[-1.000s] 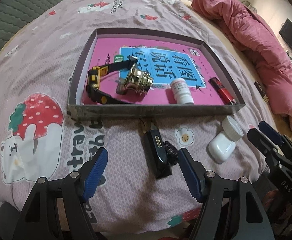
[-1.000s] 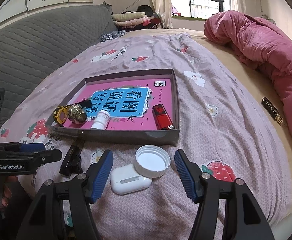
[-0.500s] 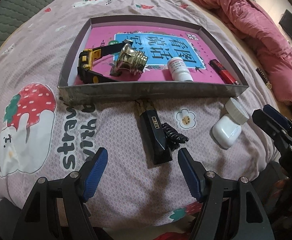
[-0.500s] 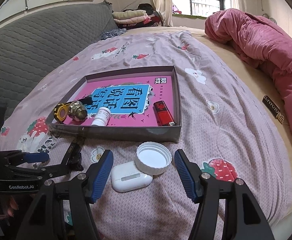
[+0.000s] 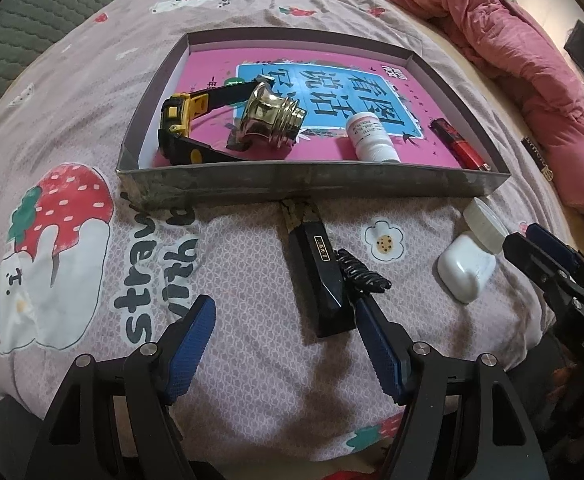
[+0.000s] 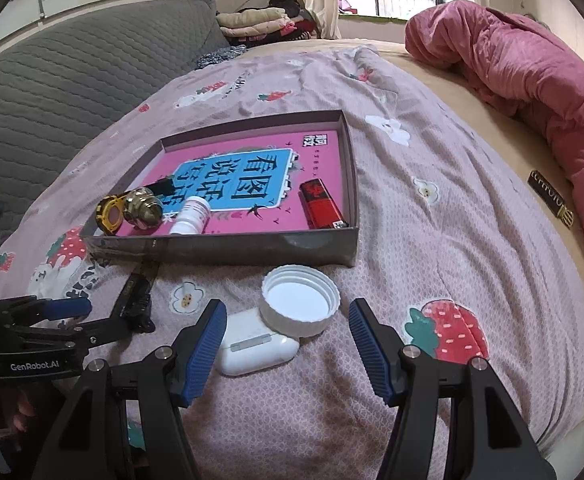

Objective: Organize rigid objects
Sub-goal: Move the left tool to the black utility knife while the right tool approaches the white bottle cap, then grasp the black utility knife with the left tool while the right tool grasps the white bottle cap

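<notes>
A shallow grey tray [image 5: 312, 186] [image 6: 251, 246] with a pink book as its floor holds a yellow tape measure [image 5: 177, 120], a brass knob [image 5: 269, 116] [image 6: 143, 210], a small white bottle [image 5: 370, 138] [image 6: 191, 220] and a red lighter [image 5: 456, 144] [image 6: 322, 204]. In front of it on the bed lie a black bar [image 5: 320, 276] with a black hair clip [image 5: 364, 274], a white earbud case [image 5: 466, 272] [image 6: 255, 344] and a white lid [image 6: 300, 300]. My left gripper [image 5: 283, 336] is open, just short of the black bar. My right gripper [image 6: 287, 344] is open around the earbud case and lid.
A pink quilt [image 6: 524, 88] is heaped at the right of the bed. A grey padded headboard [image 6: 63, 92] runs along the left. A small black and gold box [image 6: 552, 204] lies by the quilt. Folded clothes [image 6: 259, 20] sit at the far end.
My left gripper has moved forward and down toward the black bar. My right gripper has edged forward over the earbud case. Nothing has been picked up.
</notes>
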`<action>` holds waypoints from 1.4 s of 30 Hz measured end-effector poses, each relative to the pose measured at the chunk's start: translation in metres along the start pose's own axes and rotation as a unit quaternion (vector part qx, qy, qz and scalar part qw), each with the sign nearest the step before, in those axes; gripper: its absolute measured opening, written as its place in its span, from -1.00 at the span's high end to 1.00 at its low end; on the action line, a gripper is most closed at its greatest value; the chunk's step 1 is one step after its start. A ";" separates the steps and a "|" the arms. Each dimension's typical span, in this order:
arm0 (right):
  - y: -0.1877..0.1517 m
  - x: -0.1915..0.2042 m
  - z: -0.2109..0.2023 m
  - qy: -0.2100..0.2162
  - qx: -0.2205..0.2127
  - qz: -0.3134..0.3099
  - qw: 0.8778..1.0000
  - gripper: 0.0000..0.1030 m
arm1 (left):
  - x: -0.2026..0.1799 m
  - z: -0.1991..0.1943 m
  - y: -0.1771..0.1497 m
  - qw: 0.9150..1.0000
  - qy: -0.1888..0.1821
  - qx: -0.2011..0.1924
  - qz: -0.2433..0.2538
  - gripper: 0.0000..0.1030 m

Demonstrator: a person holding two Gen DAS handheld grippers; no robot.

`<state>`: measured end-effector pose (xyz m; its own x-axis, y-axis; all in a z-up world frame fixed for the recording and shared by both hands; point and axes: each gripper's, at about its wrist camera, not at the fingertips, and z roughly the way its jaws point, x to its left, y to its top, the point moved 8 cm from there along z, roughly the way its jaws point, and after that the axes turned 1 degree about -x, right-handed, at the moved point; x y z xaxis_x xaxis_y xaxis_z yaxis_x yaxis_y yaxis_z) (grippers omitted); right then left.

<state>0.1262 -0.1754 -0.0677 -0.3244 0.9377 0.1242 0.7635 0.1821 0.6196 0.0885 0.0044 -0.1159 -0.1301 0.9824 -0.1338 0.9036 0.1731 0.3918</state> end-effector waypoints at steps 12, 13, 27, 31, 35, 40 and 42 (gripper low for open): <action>-0.004 -0.002 0.010 0.003 0.008 0.001 1.000 -0.22 | 0.008 0.006 0.006 1.000 0.007 -0.008 -0.017 -0.44; -0.005 -0.002 0.010 0.003 0.009 0.001 1.000 -0.22 | 0.008 0.006 0.006 1.000 0.007 -0.009 -0.019 -0.44; -0.008 -0.006 0.022 0.003 0.017 0.005 1.000 -0.22 | 0.009 0.013 0.017 0.999 0.019 -0.026 -0.014 -0.44; -0.009 -0.010 0.028 0.001 0.022 0.008 1.000 -0.22 | 0.010 0.013 0.019 0.999 0.013 -0.027 -0.021 -0.43; -0.008 -0.010 0.032 0.008 0.023 0.014 1.000 -0.22 | 0.008 0.013 0.020 0.999 0.009 -0.030 -0.019 -0.34; -0.007 -0.008 0.036 0.020 0.023 0.015 0.999 -0.22 | 0.003 0.015 0.020 0.999 0.006 -0.029 -0.015 -0.22; -0.007 -0.006 0.037 0.024 0.022 0.012 0.999 -0.22 | 0.001 0.016 0.020 0.999 0.005 -0.029 -0.013 -0.19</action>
<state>0.1436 -0.1717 -0.1017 -0.3311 0.9269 0.1766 0.7952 0.1733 0.5811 0.1126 0.0081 -0.1228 -0.1568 0.9784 -0.1351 0.8751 0.2010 0.4402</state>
